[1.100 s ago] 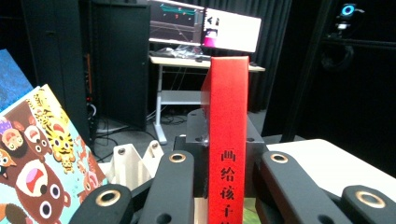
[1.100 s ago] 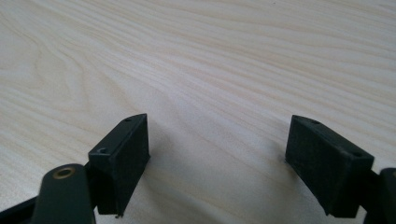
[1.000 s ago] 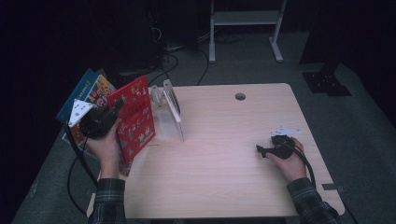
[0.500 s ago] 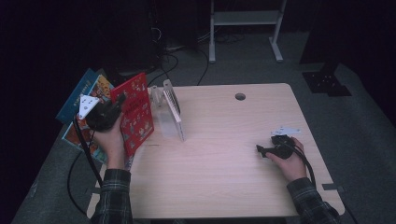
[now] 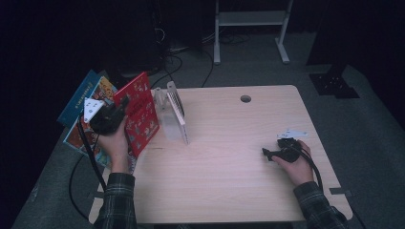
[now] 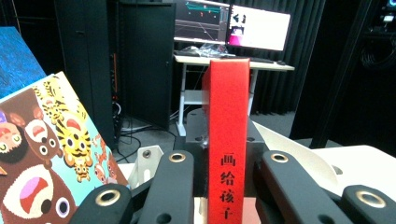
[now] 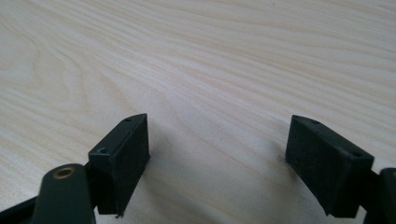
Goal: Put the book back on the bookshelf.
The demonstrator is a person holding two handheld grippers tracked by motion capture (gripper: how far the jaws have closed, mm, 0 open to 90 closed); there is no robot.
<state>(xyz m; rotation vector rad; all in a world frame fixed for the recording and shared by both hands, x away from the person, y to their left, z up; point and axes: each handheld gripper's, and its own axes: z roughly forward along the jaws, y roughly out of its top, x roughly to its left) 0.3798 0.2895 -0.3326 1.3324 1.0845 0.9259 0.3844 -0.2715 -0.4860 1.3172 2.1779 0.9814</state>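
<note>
In my left gripper view, the left gripper (image 6: pixel 227 186) has its two black jaws clamped on the red book (image 6: pixel 228 135), which stands upright between them, spine toward me, black characters running down it. At my left leans a picture book (image 6: pixel 51 154) with tigers and bears. Behind stand a black cabinet (image 6: pixel 140 60) and a desk (image 6: pixel 233 61) bearing two lit monitors (image 6: pixel 231 29).

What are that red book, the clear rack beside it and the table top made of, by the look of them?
Red book: looks like card or board with a smooth printed cover; the spine is stiff and flat, with black characters. Rack: probably clear plastic or acrylic, since the table shows through it. Table: pale wood or wood-look laminate, matte, with visible grain lines.
</note>
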